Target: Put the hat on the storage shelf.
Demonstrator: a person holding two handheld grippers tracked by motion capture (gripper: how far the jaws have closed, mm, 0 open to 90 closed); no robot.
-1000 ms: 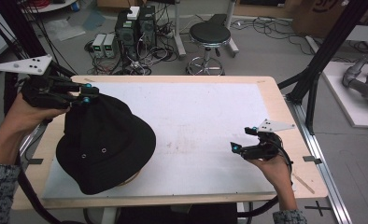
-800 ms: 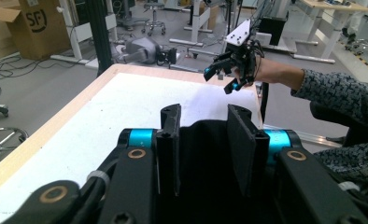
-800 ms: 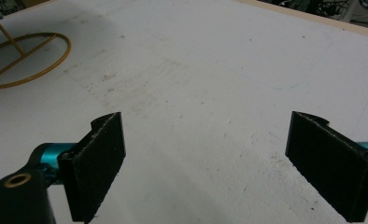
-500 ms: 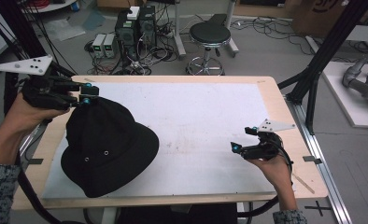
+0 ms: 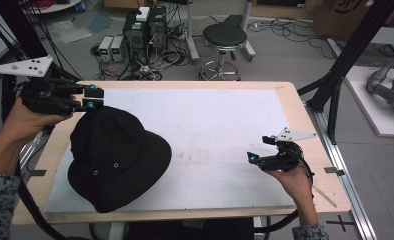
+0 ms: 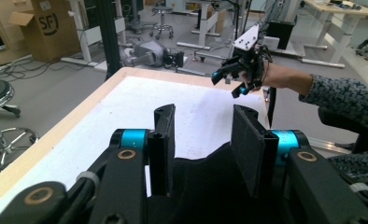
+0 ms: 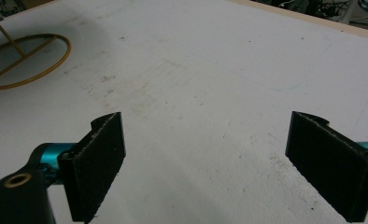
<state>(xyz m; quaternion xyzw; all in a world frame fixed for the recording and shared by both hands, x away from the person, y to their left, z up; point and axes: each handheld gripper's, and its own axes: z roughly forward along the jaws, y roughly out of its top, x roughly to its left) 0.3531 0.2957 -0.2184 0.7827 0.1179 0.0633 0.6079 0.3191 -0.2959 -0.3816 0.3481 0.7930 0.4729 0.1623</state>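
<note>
A black bucket hat lies flat, crown up, on the left part of the white mat. My left gripper hovers at the hat's far edge, its jaws open a moderate width. In the left gripper view the hat's fabric sits low between and under the left gripper. My right gripper rests low over the mat's right side, far from the hat. Its jaws are wide open and hold nothing, and bare mat lies under the right gripper. It also appears far off in the left gripper view.
The mat covers a wooden table. A thin yellow wire ring lies on the mat ahead of my right gripper. Behind the table stand a stool and electronics boxes. Black frame posts rise at the right.
The hat has dropped from a tilted, raised pose at my left gripper and settled flat, slightly toward me. The left jaws have let it go. My right gripper has stayed still.
</note>
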